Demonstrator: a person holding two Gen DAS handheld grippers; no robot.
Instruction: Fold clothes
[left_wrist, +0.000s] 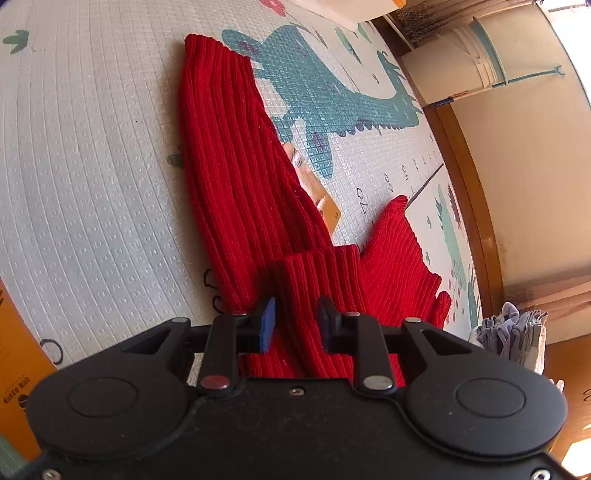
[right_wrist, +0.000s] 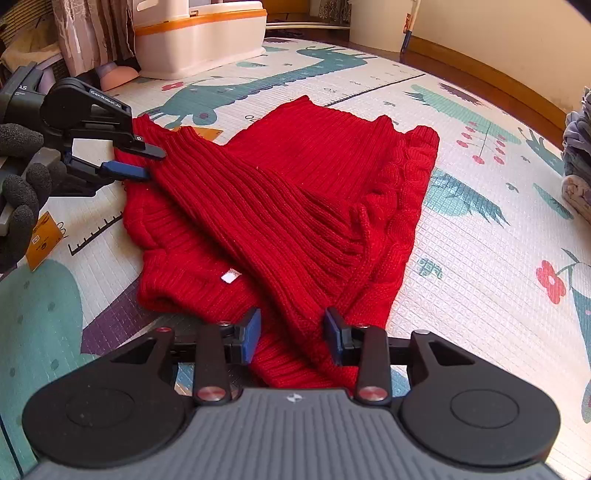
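red ribbed sweater (right_wrist: 280, 206) spread in a rumpled, partly folded heap on a dinosaur-print play mat (right_wrist: 480, 236), roughly mid-mat. small white tag (right_wrist: 229, 276) showing near the sweater's lower left edge; nothing legible on it.

left gripper (right_wrist: 144, 162) at the sweater's far left corner, held by a hand in a dark knit glove (right_wrist: 22, 192). fingers apart with red knit lying between them, not pressed shut on it; from the left wrist view, a ribbed cuff (left_wrist: 314, 273) sitting in the gap between the blue pad and the black finger, same gripper (left_wrist: 296, 321). "genrobot.ai" printed in white along the left gripper's black body (right_wrist: 105, 101); two further letters, "as" or similar, on the housing behind it, too cropped to be sure.

right gripper (right_wrist: 293, 336) low at the near edge of the sweater, fingers wide apart, red fabric bunched between the blue pads without being clamped.

on the mat: a ruler-style scale with printed numerals (left_wrist: 364, 201), "70" readable, others nearby too warped to make out. orange card (right_wrist: 44, 240) at the left edge with small dark print, unreadable. white and orange plastic bin (right_wrist: 199, 37) at the mat's far end. grey folded cloth (left_wrist: 513, 332) off to the right.
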